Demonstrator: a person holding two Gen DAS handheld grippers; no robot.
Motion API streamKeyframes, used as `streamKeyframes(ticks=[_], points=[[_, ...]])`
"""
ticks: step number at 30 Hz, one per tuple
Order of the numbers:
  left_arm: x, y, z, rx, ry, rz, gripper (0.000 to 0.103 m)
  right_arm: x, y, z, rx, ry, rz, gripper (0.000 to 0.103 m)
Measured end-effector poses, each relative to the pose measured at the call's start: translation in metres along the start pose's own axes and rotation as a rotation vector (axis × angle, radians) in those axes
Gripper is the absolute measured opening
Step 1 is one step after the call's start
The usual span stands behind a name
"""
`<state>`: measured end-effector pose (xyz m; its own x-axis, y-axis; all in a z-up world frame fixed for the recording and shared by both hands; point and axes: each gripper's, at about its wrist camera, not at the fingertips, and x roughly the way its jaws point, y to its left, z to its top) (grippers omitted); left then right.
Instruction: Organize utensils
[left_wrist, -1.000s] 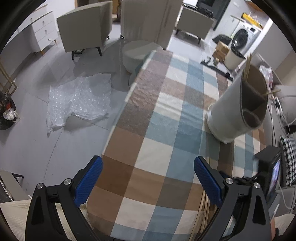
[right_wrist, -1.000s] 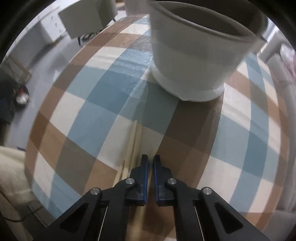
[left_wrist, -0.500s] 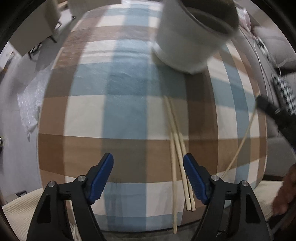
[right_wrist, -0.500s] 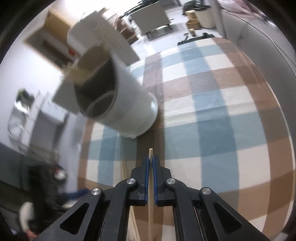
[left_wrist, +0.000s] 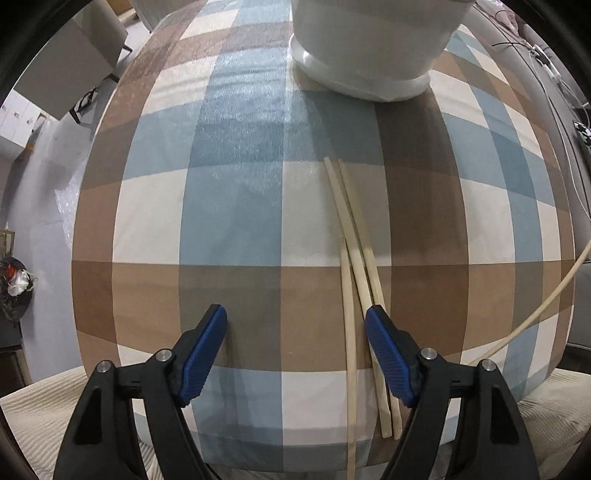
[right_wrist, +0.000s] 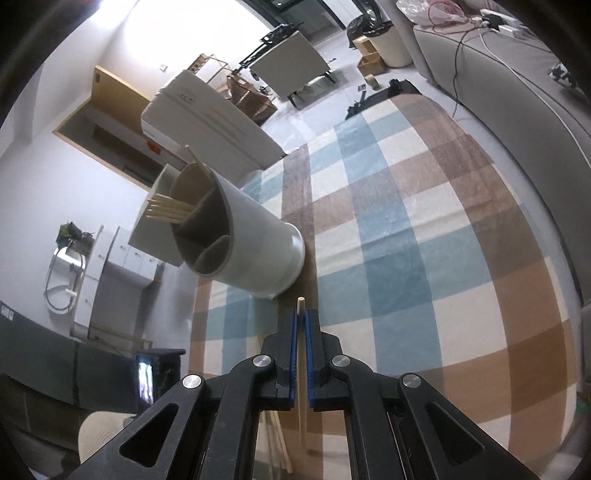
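Note:
Three wooden chopsticks (left_wrist: 356, 258) lie on the checked tablecloth (left_wrist: 236, 206) near its front edge. My left gripper (left_wrist: 295, 321) is open just above them, its right finger beside their lower ends. A white divided utensil holder (right_wrist: 236, 236) stands farther back and holds several chopsticks (right_wrist: 168, 208); its base shows in the left wrist view (left_wrist: 365, 55). My right gripper (right_wrist: 302, 314) is shut on one chopstick (right_wrist: 301, 306), raised above the table in front of the holder. That chopstick also shows at the right of the left wrist view (left_wrist: 546, 306).
Grey armchairs (right_wrist: 291, 70) and a white cabinet (right_wrist: 207, 122) stand on the floor beyond the table. A grey sofa (right_wrist: 517, 74) with cables runs along the right. A small dark device (right_wrist: 151, 373) sits at the left of the table edge.
My right gripper closed on a chopstick and lifted it off the table toward the holder. My left gripper swung over and came down near the three chopsticks lying on the cloth.

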<state>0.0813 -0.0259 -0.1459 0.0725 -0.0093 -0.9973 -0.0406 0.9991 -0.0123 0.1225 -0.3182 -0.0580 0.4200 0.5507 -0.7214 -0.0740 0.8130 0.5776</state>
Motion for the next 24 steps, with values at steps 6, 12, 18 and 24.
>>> streamKeyframes(ticks=[6, 12, 18, 24], points=[[-0.001, 0.002, 0.002, 0.003, 0.003, -0.012, 0.063, -0.001, -0.002, 0.000, 0.014, -0.002, 0.012, 0.003], [0.000, 0.009, -0.006, -0.005, 0.025, 0.003, 0.063, 0.001, 0.002, 0.001, 0.000, -0.006, 0.008, 0.003], [0.002, 0.011, -0.005, 0.007, -0.012, -0.008, 0.057, 0.002, 0.008, 0.000, -0.019, -0.006, 0.010, 0.003], [-0.004, -0.005, 0.001, 0.087, -0.054, -0.004, 0.002, 0.001, 0.008, 0.000, -0.033, -0.005, -0.004, 0.003]])
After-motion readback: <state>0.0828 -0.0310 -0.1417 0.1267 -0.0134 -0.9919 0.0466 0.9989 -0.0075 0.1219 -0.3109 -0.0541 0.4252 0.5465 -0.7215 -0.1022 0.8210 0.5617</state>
